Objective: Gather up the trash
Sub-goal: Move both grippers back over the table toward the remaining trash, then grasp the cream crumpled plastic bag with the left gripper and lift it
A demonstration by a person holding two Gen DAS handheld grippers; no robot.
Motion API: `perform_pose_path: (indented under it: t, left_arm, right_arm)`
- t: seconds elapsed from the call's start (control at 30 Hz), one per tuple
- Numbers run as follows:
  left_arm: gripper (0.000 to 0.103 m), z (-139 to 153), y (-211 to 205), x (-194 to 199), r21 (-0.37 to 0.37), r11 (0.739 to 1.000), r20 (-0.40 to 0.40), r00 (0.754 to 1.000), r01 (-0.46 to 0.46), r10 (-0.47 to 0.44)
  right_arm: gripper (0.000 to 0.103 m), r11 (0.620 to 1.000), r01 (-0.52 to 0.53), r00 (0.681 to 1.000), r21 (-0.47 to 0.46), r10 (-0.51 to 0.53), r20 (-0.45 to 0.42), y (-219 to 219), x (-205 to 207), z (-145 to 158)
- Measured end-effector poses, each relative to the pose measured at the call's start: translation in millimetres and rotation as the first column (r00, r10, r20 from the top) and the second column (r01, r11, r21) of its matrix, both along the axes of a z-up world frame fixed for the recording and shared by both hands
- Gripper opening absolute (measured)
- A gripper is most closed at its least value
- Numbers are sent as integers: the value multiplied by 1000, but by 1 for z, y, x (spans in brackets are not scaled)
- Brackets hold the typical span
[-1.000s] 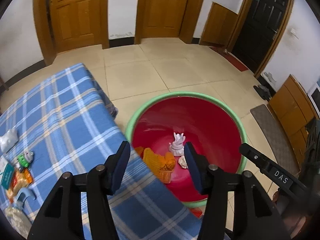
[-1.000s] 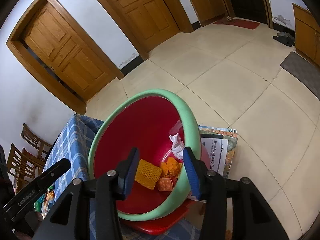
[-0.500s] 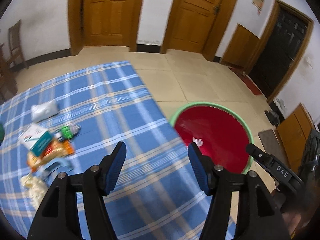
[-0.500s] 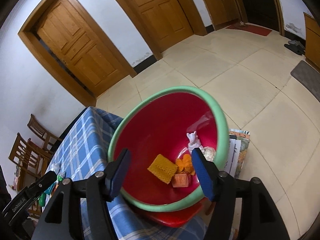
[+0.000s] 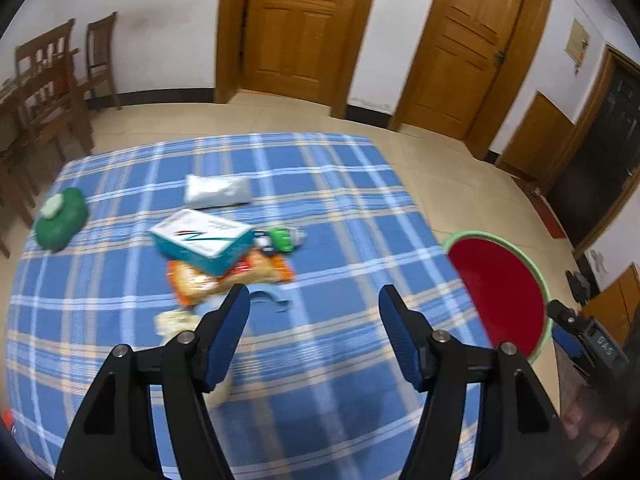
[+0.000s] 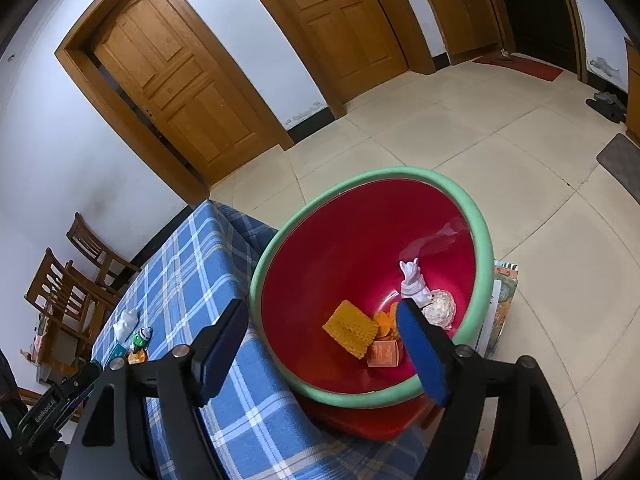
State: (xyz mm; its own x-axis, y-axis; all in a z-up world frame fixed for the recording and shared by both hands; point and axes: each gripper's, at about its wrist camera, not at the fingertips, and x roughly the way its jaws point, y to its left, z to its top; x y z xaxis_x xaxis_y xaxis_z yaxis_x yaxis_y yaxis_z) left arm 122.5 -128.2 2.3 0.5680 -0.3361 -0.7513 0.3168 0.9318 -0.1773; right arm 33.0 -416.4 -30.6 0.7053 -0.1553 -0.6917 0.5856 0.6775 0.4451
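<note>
My left gripper (image 5: 314,304) is open and empty above the blue plaid table (image 5: 340,208). Ahead of it lies a pile of trash: a teal and white box (image 5: 202,238), an orange snack wrapper (image 5: 224,276), a green bottle piece (image 5: 282,237), a white packet (image 5: 216,190) and a pale crumpled scrap (image 5: 172,320). My right gripper (image 6: 320,320) is open and empty over the red basin with a green rim (image 6: 478,224), which holds an orange foam net (image 6: 350,328), an orange box (image 6: 384,354) and white tissue (image 6: 414,282). The basin also shows in the left wrist view (image 5: 504,300).
A green round bag (image 5: 62,218) lies at the table's left. Wooden chairs (image 5: 48,92) stand beyond the table's left end. The basin sits on a red stool (image 6: 360,422) beside the table. Papers (image 6: 500,308) lie on the tiled floor by the basin.
My left gripper has swung left from the basin to face the trash pile on the table. My right gripper has drawn back a little from the basin and opened wider.
</note>
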Motion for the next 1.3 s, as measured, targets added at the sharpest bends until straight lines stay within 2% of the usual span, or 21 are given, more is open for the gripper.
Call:
perform_pose_path:
  t: [0.43, 0.93, 1.1, 1.3]
  left_arm:
    - [68, -30, 53, 10, 63, 987, -34, 988, -147, 149]
    - [68, -65, 59, 12, 57, 987, -110, 982, -147, 153]
    - [48, -70, 64, 11, 40, 989, -118, 982, -142, 146]
    - [32, -66, 77, 10, -9, 989, -112, 983, -149, 147]
  right_arm:
    - [80, 1000, -27, 1000, 10, 28, -10, 12, 6, -1]
    - [81, 997, -72, 997, 2, 72, -32, 30, 14, -1]
    - [81, 995, -104, 994, -4, 103, -47, 42, 21, -3]
    - [81, 988, -154, 986, -13, 153, -63, 63, 32, -4]
